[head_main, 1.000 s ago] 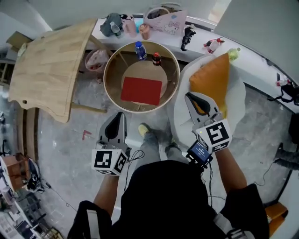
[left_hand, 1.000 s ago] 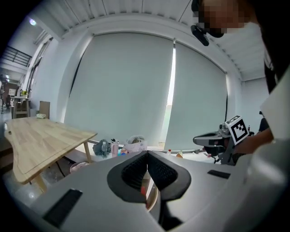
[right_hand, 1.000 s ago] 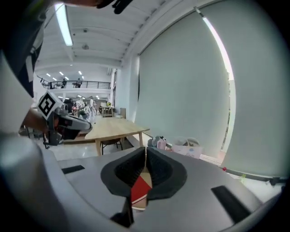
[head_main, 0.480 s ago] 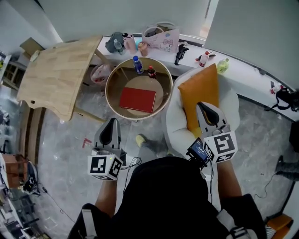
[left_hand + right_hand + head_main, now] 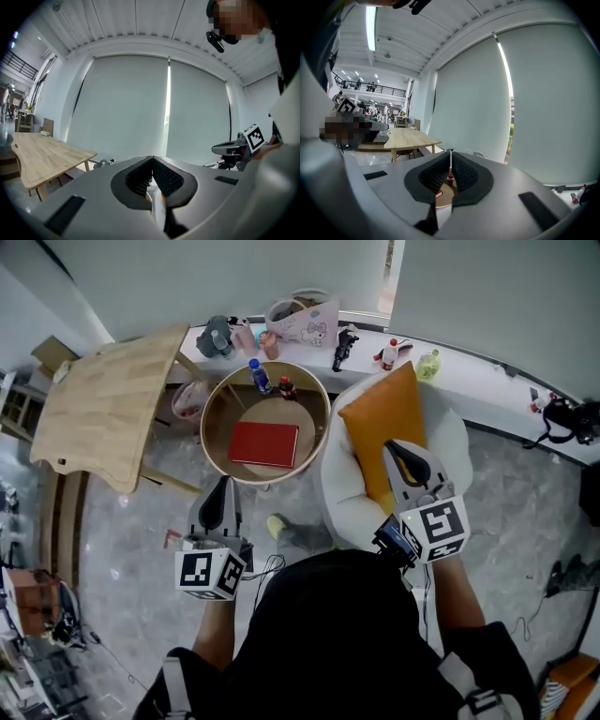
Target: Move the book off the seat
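The red book (image 5: 265, 444) lies flat inside a round wooden tub seat (image 5: 214, 404), with nothing touching it. My left gripper (image 5: 226, 482) hovers over the floor just in front of the seat's near rim, pointing at it, jaws shut and empty. In the left gripper view the left gripper (image 5: 152, 159) has its pads pressed together. My right gripper (image 5: 392, 446) is over the orange cushion (image 5: 375, 423), to the right of the seat, also shut and empty. In the right gripper view the right gripper (image 5: 450, 152) shows only a hairline gap between its jaws.
A blue bottle (image 5: 254, 376) and a small dark bottle (image 5: 286, 387) stand at the seat's far side. The cushion leans in a white armchair (image 5: 455, 442). A wooden table (image 5: 108, 404) is at the left. A ledge (image 5: 487, 381) behind holds bottles, toys and a bag (image 5: 305, 317).
Both grippers have drifted forward and up, staying shut. The head view has shifted, so seat and armchair sit lower and further left in it. The book has not moved in the seat.
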